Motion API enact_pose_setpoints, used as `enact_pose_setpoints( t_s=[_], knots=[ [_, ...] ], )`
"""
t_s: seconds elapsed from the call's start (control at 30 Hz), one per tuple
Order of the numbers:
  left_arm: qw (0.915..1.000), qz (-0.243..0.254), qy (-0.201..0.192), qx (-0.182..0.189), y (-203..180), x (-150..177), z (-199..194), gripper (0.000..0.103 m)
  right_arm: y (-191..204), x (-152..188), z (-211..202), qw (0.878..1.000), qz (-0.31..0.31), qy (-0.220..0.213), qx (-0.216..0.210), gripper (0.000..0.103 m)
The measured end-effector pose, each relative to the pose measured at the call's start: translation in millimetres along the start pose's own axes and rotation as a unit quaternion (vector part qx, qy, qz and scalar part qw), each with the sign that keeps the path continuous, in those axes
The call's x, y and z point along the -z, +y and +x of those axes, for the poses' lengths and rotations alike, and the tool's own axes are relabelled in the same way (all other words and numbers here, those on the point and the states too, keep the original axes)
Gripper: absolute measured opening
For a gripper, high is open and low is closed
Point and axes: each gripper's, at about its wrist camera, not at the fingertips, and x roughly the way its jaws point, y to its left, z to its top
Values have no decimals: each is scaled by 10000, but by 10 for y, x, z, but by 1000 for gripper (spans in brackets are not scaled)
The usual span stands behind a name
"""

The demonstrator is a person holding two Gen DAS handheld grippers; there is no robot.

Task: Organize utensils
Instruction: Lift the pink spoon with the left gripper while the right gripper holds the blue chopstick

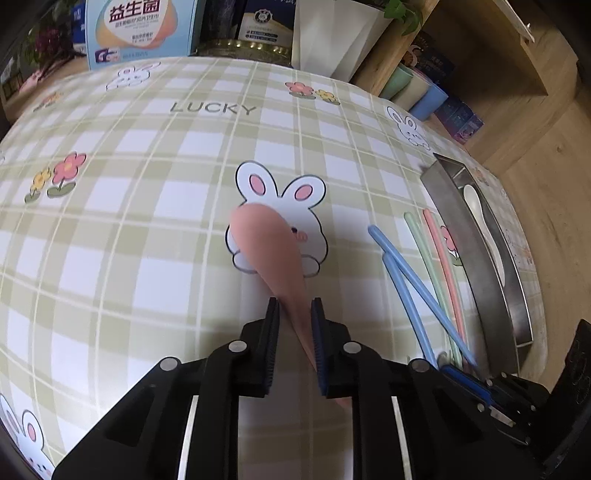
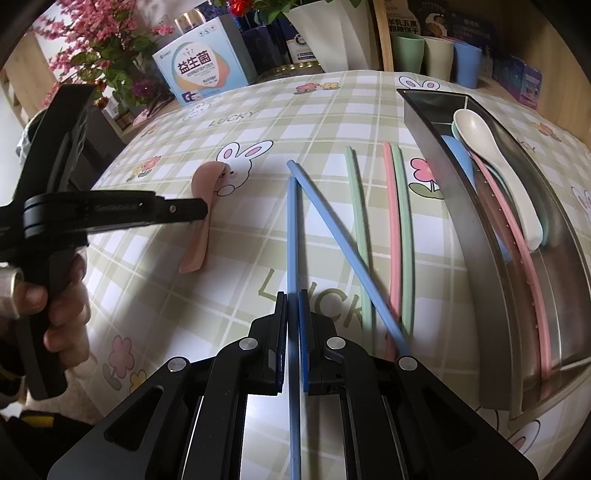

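A pink spoon (image 1: 266,243) lies bowl-down on the checked tablecloth, and my left gripper (image 1: 294,306) is shut on its handle. The right wrist view shows the same spoon (image 2: 207,177) under the left gripper's finger (image 2: 184,210). My right gripper (image 2: 293,295) is shut on a blue chopstick (image 2: 291,229); a second blue chopstick (image 2: 343,251) crosses beside it. Two green chopsticks (image 2: 356,206) and a pink chopstick (image 2: 391,221) lie to the right on the cloth. A metal tray (image 2: 480,236) holds a cream spoon (image 2: 495,158), a pink chopstick (image 2: 517,251) and partly hidden blue and green spoons.
At the back of the table stand a printed box (image 2: 201,70), a white plant pot (image 2: 328,29) and three cups (image 2: 436,55). A hand (image 2: 62,310) grips the left gripper's handle at the left. The table's edge runs just past the tray (image 1: 476,251).
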Motion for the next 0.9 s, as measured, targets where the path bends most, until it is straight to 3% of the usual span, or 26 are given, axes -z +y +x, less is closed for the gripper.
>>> enact_pose_setpoints(
  t_s=[0.17,0.3,0.5,0.57,0.7,0.9],
  knots=[
    [9999,134,-69,0,-34,-16,6,14,-21,16,10,10000,41,44,-10,6],
    [9994,307,-110,123,-101,-26,-22,1,-20,9,17,10000,46,51,-13,6],
    [9980,488,-13,392,-215,-11,-29,1,-19,7,16,10000,43,50,-15,6],
    [9981,533,-4,300,-222,-5,-12,3,-17,6,17,10000,50,53,-20,6],
    [9989,441,-92,151,-128,-28,-15,21,-19,10,16,10000,48,49,-16,6],
    [9986,489,-61,202,-78,-33,37,23,-18,5,14,10000,48,47,-16,6]
  ],
)
